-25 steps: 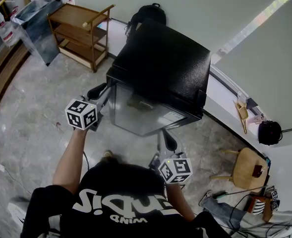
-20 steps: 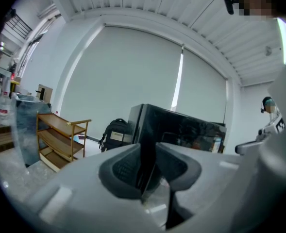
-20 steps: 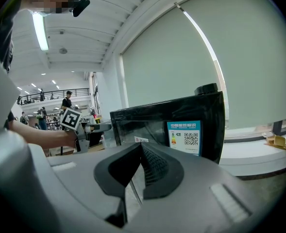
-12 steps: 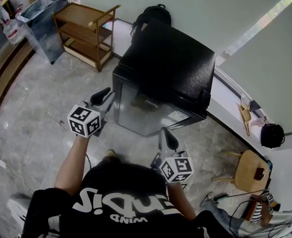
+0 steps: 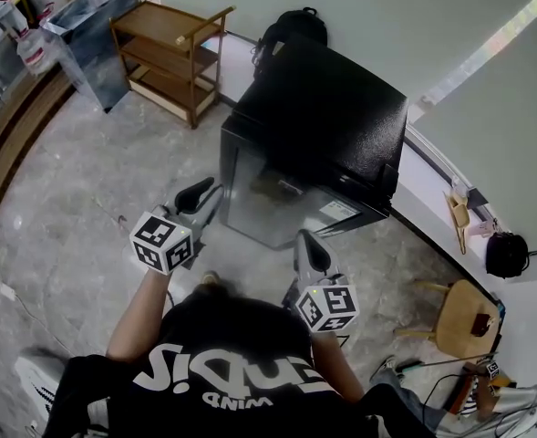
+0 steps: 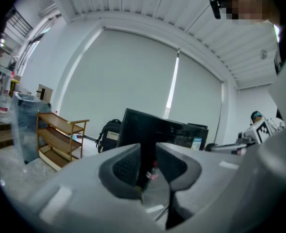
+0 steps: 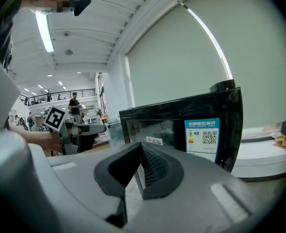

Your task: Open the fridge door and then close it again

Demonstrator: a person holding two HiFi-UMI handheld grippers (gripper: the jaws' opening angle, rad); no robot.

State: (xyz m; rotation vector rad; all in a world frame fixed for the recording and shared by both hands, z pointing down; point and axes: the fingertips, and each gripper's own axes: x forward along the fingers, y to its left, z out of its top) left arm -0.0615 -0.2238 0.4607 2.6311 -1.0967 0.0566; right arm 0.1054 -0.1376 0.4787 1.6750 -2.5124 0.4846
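Note:
A small black fridge [image 5: 327, 121] with a glass door [image 5: 273, 199] stands on the floor in front of me, and the door looks closed flat against the body. My left gripper [image 5: 201, 196] hangs to the left of the door's front corner, clear of it. In the left gripper view the left gripper [image 6: 147, 152] shows a narrow gap between its pads, nothing in it, and the fridge [image 6: 152, 127] lies beyond. My right gripper [image 5: 310, 251] sits low before the door's right side, tips together and empty. The right gripper [image 7: 140, 152] faces the door's energy label [image 7: 203, 137].
A wooden shelf cart [image 5: 172, 48] stands to the far left, with a grey bin [image 5: 90, 30] beside it. A black backpack [image 5: 291, 30] leans behind the fridge. A white ledge [image 5: 432, 190] runs along the window at right, and a wooden stool [image 5: 459, 318] stands near it.
My left gripper has pulled back from the fridge's left front corner toward me. The right gripper has stayed about where it was.

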